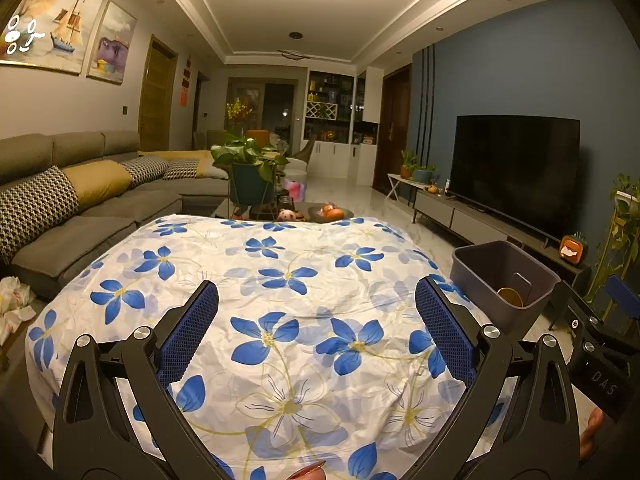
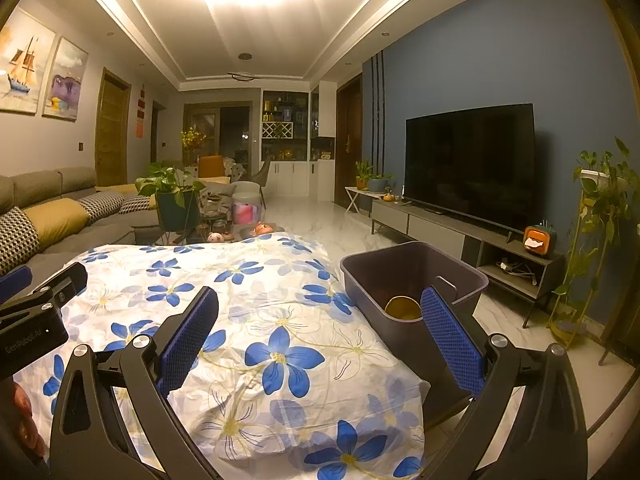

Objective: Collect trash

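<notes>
With jaws apart and empty, the left gripper (image 1: 316, 320) and right gripper (image 2: 320, 328) hover above the blue-flowered white cloth (image 1: 280, 264) covering the table, the grey plastic bin (image 2: 416, 276) at its right already holding a round yellowish item, so the collecting looks nearly finished and the next move calls for finding any remaining trash, perhaps the crumpled white paper (image 1: 14, 300) near the grey sofa (image 1: 80, 236).

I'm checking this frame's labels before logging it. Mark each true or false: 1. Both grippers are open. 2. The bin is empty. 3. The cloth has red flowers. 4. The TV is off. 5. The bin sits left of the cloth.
1. True: the left gripper and right gripper are open, holding nothing.
2. False: the bin holds a yellowish round thing.
3. False: the cloth has blue flowers.
4. True: the TV is dark.
5. False: it sits right of it.
</notes>
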### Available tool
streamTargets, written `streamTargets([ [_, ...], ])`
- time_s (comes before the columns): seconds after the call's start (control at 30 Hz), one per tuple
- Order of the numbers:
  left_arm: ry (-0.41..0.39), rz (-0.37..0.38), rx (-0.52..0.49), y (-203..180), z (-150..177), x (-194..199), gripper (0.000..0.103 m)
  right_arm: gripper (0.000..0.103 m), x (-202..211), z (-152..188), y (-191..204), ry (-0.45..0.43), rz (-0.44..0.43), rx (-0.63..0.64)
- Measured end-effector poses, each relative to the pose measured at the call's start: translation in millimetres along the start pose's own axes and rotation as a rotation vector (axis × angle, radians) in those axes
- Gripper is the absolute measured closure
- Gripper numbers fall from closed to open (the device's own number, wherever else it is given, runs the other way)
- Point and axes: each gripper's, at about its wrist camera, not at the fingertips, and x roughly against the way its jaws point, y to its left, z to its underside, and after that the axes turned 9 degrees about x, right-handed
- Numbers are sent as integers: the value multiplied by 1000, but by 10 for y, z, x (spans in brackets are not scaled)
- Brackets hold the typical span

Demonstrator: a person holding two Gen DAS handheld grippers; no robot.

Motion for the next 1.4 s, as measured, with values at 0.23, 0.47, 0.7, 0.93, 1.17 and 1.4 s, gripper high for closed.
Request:
streamTargets([
  [0.23,-3,0,0,1,-7,-1,6,6,-19,-13,2,-3,-1,-4],
  [0.47,-2,1,-1,-21,-27,-13,6,6,-15,-9,-6,-1,-3,-5],
  [0.7,-2,2,-3,-30,-29,-22,6,6,-14,-7,-13,-1,-2,-5],
  [0.93,-1,2,-2,-39,-27,-25,6,6,-15,-10,-16,-2,-2,-5],
  [1.17,-1,2,-3,-45,-27,-27,6,6,-13,-12,-20,-2,-2,-6],
  [1.4,-1,2,-3,-48,-30,-30,6,6,-12,-10,-24,-1,-2,-6],
])
